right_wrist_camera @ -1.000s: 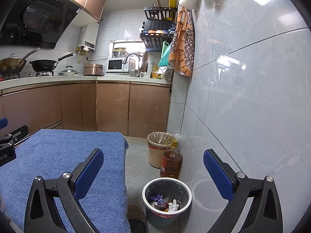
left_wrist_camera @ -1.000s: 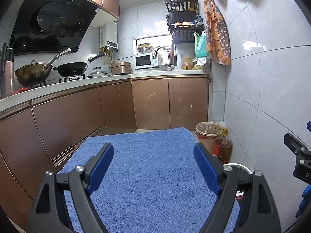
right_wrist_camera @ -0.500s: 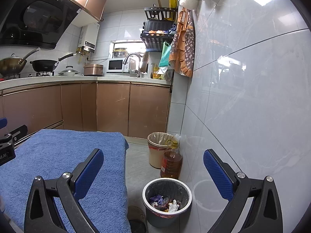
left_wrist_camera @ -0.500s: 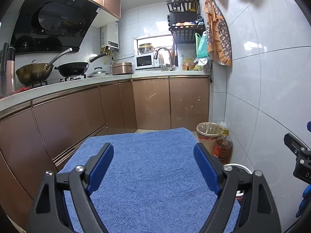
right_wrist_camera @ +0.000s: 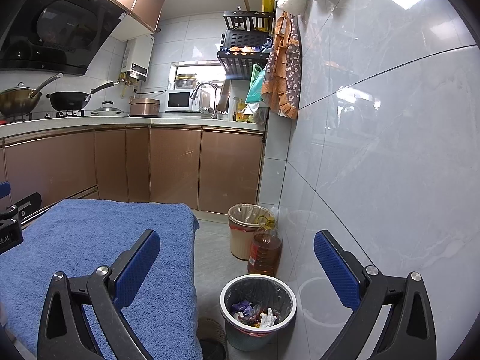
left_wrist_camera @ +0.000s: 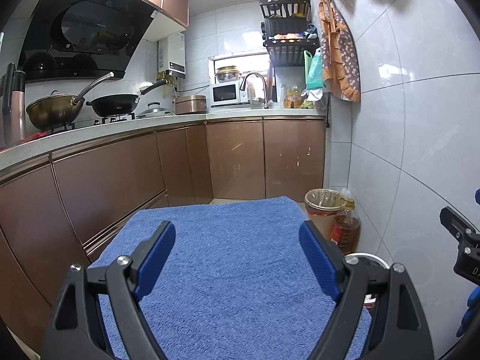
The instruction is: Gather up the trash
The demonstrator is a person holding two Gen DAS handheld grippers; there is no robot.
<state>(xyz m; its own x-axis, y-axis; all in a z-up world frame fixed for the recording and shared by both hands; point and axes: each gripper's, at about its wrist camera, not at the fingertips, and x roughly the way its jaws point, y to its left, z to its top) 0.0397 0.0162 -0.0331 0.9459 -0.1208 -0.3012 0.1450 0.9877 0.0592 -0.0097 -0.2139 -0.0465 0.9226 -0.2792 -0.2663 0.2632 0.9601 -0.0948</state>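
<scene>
- My left gripper (left_wrist_camera: 237, 258) is over the blue towel (left_wrist_camera: 234, 270), and its two blue fingers (left_wrist_camera: 156, 258) are spread wide with nothing between them.
- My right gripper (right_wrist_camera: 237, 267) is also spread wide and empty; its left finger is over the right edge of the blue towel (right_wrist_camera: 90, 240) and its right finger (right_wrist_camera: 336, 273) is in front of the tiled wall (right_wrist_camera: 390, 150).
- The blue towel covers a flat surface completely, and I see no object lying on it in either view.
- The trash (right_wrist_camera: 255, 312) is inside the grey bin (right_wrist_camera: 258, 309): crumpled wrappers, some purple, some white, some reddish.
- The grey bin stands on the floor just beside the right edge of the towel-covered surface, near the tiled wall.
- In the left wrist view only a part of the grey bin's rim (left_wrist_camera: 367, 259) shows behind the right finger.
- Behind the grey bin stands an oil bottle (right_wrist_camera: 265, 250) with amber liquid and a yellow cap, upright.
- Just beside the oil bottle, further back, is a second bin (right_wrist_camera: 243, 231) with a clear bag as lining; I cannot tell what is inside.
- At the far right edge of the left wrist view I see a part of the right gripper and a piece of a blue glove (left_wrist_camera: 469, 312).
- At the back, brown cabinets (left_wrist_camera: 264, 159) carry the worktop (left_wrist_camera: 120, 126), where two woks stand at the left end and a microwave (left_wrist_camera: 226, 96) near the far corner.
</scene>
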